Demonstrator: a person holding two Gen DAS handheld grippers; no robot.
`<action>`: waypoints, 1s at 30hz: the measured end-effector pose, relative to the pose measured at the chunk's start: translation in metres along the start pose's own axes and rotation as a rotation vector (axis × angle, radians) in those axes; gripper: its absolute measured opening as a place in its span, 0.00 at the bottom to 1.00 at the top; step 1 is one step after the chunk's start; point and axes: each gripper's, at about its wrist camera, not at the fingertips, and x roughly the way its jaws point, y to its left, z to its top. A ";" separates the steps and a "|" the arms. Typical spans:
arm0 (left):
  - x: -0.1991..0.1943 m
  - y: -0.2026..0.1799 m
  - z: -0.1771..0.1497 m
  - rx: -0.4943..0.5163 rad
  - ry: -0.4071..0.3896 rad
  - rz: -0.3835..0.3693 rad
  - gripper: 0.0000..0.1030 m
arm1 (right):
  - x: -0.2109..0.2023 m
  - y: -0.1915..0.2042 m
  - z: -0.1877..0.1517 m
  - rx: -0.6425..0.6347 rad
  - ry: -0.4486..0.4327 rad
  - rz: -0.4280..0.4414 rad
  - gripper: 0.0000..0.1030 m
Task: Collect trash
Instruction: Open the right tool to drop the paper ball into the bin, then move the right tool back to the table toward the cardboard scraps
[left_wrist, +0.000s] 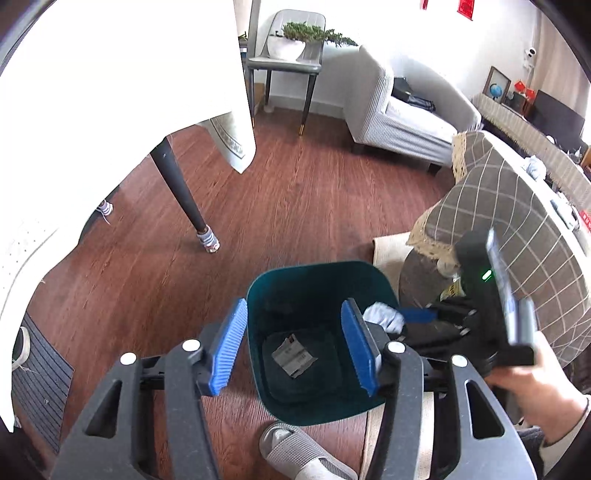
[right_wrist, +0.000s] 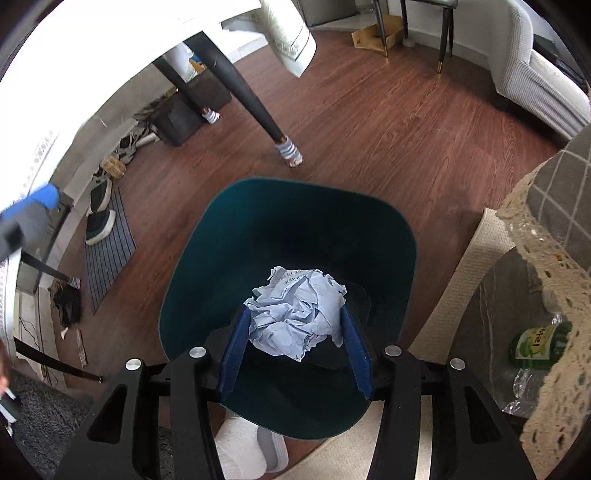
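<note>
Crumpled paper (right_wrist: 295, 317) sits clamped in the right gripper (right_wrist: 293, 343) above one teal bin (right_wrist: 192, 266). Left gripper (left_wrist: 295, 347) hangs spread, empty, over it; one scrap (left_wrist: 293, 354) lies inside.

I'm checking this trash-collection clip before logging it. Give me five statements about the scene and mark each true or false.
1. The right hand-held gripper grips a crumpled pale blue paper ball. True.
2. The paper ball is over the dark green bin. True.
3. The left hand-held gripper holds a bottle. False: its jaws are open, with nothing between them.
4. The bin holds nothing. False: a grey scrap lies at its bottom.
5. The bin stands on a table. False: it stands on the wooden floor.
</note>
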 end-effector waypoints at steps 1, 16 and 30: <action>-0.002 0.000 0.001 -0.004 -0.007 -0.004 0.53 | 0.002 0.001 -0.001 -0.006 0.006 -0.004 0.50; -0.042 -0.018 0.022 0.015 -0.105 -0.070 0.42 | -0.011 0.010 -0.013 -0.093 -0.004 -0.060 0.63; -0.082 -0.057 0.043 0.023 -0.217 -0.125 0.45 | -0.104 0.007 -0.026 -0.131 -0.193 -0.049 0.52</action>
